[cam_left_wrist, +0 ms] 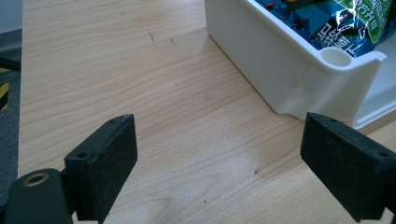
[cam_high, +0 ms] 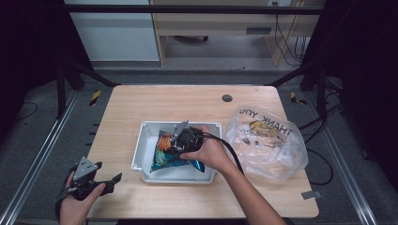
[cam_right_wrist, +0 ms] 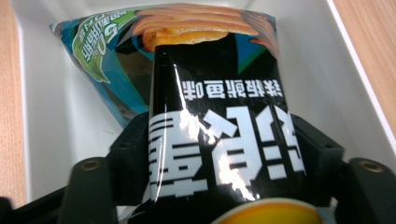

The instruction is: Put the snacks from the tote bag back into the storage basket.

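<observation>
Right gripper clamped on a snack bag, centre frame, inside the white bin. Left gripper with jaws spread wide and empty, lower left, over bare table beside the bin's corner.

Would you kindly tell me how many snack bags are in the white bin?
1 that I can see: the snack bag lies in the white bin, gripped between the right tongs. Another could be hidden beneath it.
</observation>
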The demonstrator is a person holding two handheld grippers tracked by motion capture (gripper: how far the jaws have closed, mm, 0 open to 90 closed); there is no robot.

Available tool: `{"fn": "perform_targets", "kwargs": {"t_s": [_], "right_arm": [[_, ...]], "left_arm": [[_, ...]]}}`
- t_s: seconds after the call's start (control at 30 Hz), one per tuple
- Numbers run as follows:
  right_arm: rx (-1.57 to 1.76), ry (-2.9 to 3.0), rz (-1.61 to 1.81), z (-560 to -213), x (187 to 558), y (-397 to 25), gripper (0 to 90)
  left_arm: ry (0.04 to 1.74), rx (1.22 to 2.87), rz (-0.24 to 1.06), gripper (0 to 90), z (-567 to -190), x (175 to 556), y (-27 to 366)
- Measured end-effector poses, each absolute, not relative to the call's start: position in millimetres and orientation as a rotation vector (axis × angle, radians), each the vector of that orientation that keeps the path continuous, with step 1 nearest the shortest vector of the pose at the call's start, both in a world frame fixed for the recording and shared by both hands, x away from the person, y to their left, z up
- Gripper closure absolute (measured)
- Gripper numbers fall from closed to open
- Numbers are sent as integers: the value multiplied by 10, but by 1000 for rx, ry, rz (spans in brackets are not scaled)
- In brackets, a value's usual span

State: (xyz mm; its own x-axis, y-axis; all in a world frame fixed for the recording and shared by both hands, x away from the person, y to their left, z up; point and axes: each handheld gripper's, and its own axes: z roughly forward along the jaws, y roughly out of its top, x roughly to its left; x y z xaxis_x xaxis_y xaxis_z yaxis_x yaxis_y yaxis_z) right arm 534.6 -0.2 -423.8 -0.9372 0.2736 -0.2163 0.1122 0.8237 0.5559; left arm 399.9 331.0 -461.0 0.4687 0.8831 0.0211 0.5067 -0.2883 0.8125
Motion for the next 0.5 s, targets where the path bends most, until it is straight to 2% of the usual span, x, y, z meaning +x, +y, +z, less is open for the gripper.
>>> {"fn": "perform_targets", "kwargs": {"t_s": [0.13,0.27,0.5], "right_arm": [[312,2698,809,-4225,5337,-15,217],[341,2671,833,-4199,5329,-39,168],[358,2639,864,-4138,5294,-96,144]], "left_arm": [[1155,1952,619,105,-4609,4000,3314],[1154,1956,615,105,-4609,3998,3308],[1150,1960,616,105,-4611,4002,3308]]}}
